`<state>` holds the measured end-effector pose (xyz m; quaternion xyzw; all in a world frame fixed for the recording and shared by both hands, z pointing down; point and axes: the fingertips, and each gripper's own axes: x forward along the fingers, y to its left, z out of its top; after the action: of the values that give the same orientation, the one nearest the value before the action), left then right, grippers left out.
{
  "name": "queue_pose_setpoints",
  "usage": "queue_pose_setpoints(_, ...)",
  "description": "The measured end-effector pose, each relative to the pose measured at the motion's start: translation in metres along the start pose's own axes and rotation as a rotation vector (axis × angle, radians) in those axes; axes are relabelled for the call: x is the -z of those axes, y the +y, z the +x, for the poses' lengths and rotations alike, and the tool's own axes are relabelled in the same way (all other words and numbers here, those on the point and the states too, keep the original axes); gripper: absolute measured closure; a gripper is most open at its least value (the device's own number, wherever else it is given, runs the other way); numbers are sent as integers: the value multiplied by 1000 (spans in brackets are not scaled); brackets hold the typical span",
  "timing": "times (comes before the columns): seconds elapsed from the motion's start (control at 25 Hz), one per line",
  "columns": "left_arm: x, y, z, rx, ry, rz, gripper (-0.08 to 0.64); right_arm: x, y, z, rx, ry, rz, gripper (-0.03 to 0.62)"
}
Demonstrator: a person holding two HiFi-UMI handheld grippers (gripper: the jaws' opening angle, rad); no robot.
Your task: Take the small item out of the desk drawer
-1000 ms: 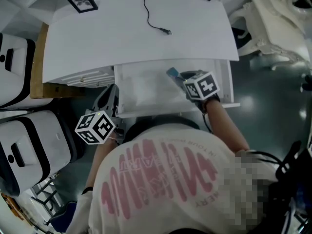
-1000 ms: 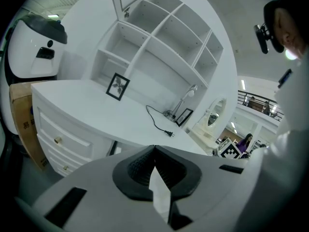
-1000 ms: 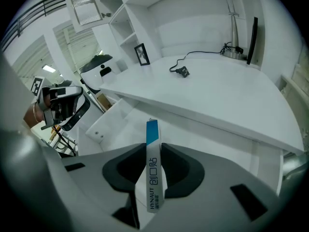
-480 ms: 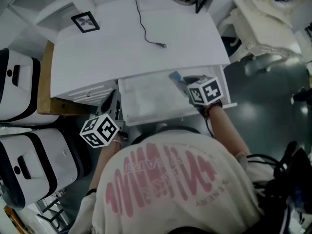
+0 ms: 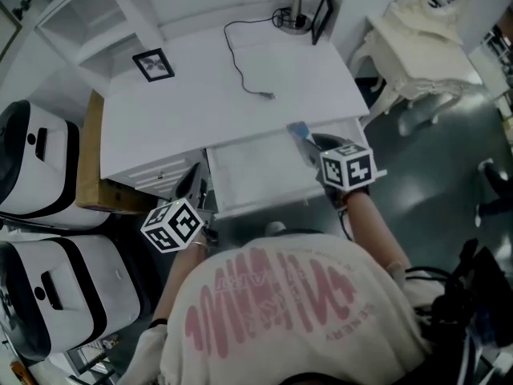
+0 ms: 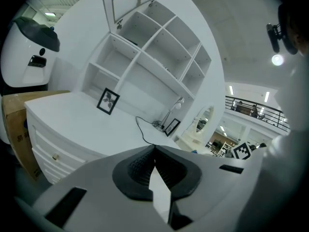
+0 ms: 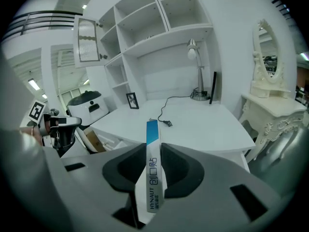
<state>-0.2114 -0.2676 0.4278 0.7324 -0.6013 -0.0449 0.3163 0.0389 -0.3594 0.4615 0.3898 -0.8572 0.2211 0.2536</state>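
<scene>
The white desk [image 5: 208, 95] has its drawer [image 5: 256, 175] pulled open below the front edge. My right gripper [image 5: 311, 144] hovers over the drawer's right rear corner. It is shut on a slim white box with a blue end [image 5: 298, 130]. In the right gripper view the box [image 7: 152, 168] stands upright between the pads, above the gripper [image 7: 153, 146], and pokes out over the desk top. My left gripper [image 5: 195, 186] hangs by the drawer's left front corner. Its jaws [image 6: 154, 150] are shut with nothing between them.
A black cable [image 5: 240, 54] lies on the desk, with a small picture frame [image 5: 154, 64] at the left rear and a lamp [image 5: 298, 6] at the back. White cases [image 5: 32, 167] and a cardboard box [image 5: 92, 167] stand left; an ornate white dressing table [image 5: 417, 46] stands right.
The right gripper has come up from inside the drawer with the box, toward the desk's front edge. The head view has pulled back and shows more of the room. The left gripper stays put.
</scene>
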Motion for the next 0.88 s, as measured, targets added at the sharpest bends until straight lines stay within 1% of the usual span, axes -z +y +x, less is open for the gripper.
queue_pose_setpoints(0.16, -2, -10, -16, 30, -15, 19, 531, -13, 12, -26, 12, -107, 36, 486)
queue_pose_setpoints(0.32, -2, -19, -32, 59, -33, 29, 531, -24, 27, -55, 17, -179, 29, 486)
queue_pose_setpoints(0.48, 1, -16, -53, 54, -43, 27, 531, -34, 38, -82, 43, -242, 36, 486)
queue_pose_setpoints(0.72, 4, -31, -81, 80, -56, 58, 531, -30, 60, -120, 79, -312, 25, 486)
queue_pose_setpoints(0.88, 7, -42, -99, 100, -69, 81, 531, -22, 73, -142, 85, -356, 56, 486)
